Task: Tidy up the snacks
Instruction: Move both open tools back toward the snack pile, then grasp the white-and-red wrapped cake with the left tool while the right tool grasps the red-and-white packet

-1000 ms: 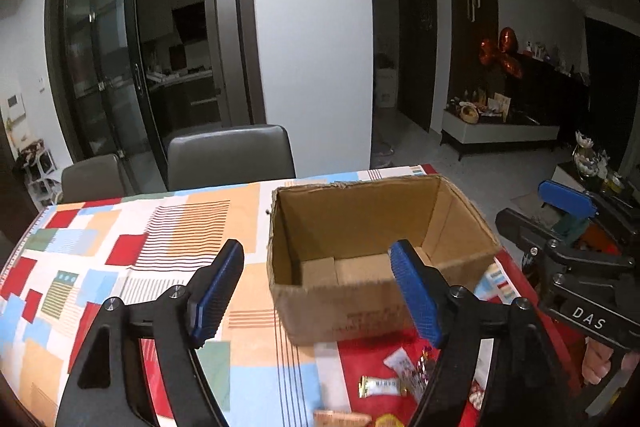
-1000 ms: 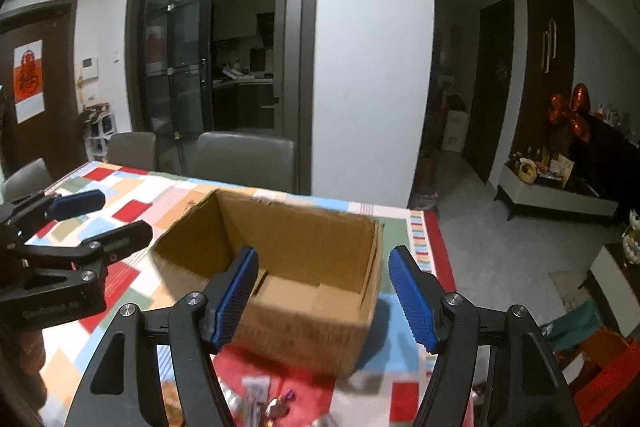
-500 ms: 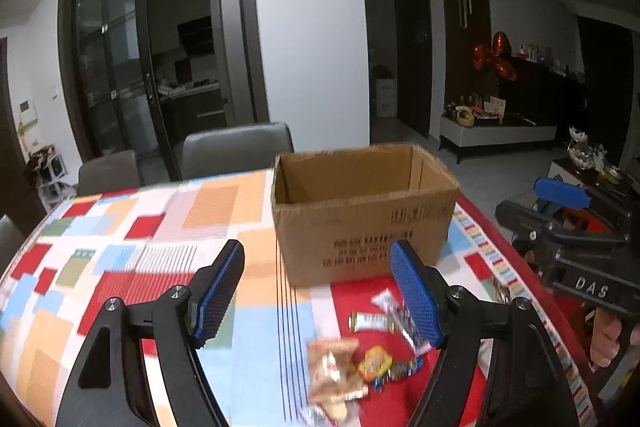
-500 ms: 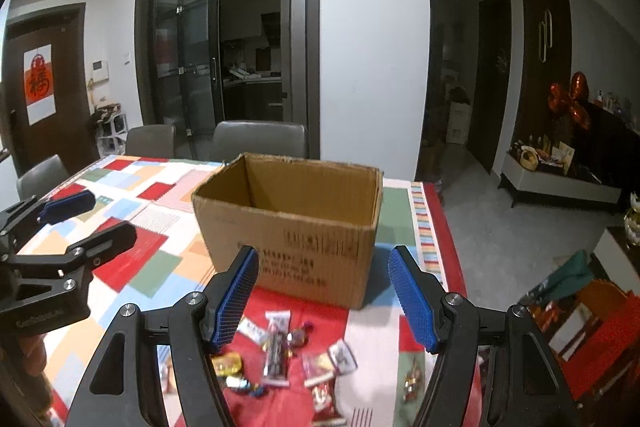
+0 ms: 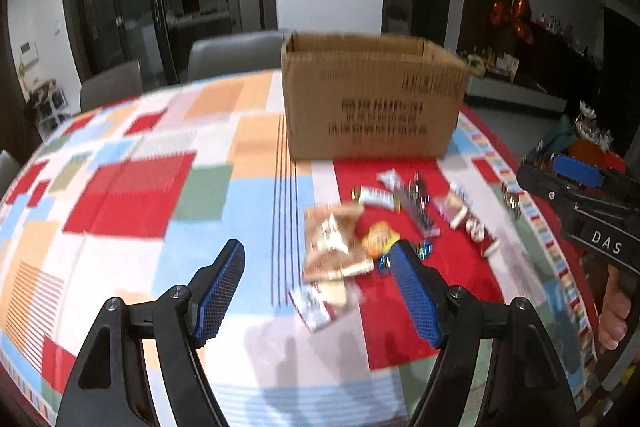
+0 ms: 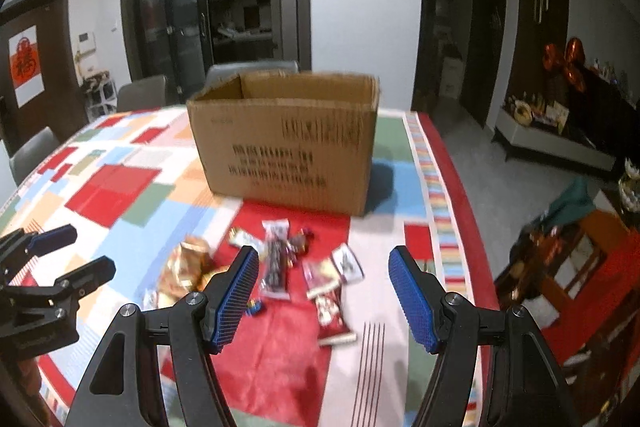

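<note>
Nothing looks sorted yet: the snack packets (image 6: 296, 271) lie loose on the patchwork tablecloth (image 5: 132, 195), at six o'clock from the open cardboard box (image 6: 288, 147). Left gripper (image 5: 320, 291) and right gripper (image 6: 320, 295) both gape, empty. Box print is blurred; "DAS" reads on the right gripper's body.

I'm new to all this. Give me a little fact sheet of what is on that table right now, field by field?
Container: open-topped cardboard box, upright on the table
Box contents: not visible from this angle
Snacks: small wrapped snacks scattered on the cloth in front of the box
Surface: colourful patchwork tablecloth
Left gripper: open, holding nothing
Right gripper: open, holding nothing
Seating: grey chairs behind the table
</note>
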A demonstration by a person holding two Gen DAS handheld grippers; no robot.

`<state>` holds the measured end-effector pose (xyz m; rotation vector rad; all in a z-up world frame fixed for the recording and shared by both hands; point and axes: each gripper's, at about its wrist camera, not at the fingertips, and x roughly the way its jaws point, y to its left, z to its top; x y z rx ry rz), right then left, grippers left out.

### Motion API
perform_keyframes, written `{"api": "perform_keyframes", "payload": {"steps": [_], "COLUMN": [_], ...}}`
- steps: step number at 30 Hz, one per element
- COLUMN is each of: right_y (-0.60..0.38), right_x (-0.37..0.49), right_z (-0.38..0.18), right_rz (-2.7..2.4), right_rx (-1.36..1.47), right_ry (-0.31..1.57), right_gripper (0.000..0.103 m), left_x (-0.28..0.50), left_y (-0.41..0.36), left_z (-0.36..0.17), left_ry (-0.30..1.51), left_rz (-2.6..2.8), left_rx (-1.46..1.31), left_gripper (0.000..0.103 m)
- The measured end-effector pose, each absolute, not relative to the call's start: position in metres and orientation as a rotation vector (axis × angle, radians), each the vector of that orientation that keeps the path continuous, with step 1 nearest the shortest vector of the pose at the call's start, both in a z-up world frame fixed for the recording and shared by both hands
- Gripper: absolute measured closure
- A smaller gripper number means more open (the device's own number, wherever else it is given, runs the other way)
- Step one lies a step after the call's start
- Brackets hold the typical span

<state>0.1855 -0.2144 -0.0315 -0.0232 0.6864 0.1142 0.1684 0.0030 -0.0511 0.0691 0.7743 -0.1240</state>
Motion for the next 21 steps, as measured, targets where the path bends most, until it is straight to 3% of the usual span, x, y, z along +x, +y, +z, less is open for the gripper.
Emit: {"api": "perform_keyframes", "payload": {"steps": [10, 21], "right_y": [-0.219, -0.221], "right_x": [0.195, 0.216], "right_z": [-0.081, -0.112], "right_rz": [0.091, 0.072], "right_rx": [-0.027, -0.004], "right_ry": [0.842, 0.923], "right_gripper": [0.035, 0.038], "left_x": [0.187, 0.210], "left_y": [0.007, 0.006], "left_z": [-0.104, -0.135], "left_ry": [0.946, 1.018], "left_rz": [-0.115, -0.073], "left_rx": [0.001, -0.020], "left_gripper": [0.029, 0.031]}}
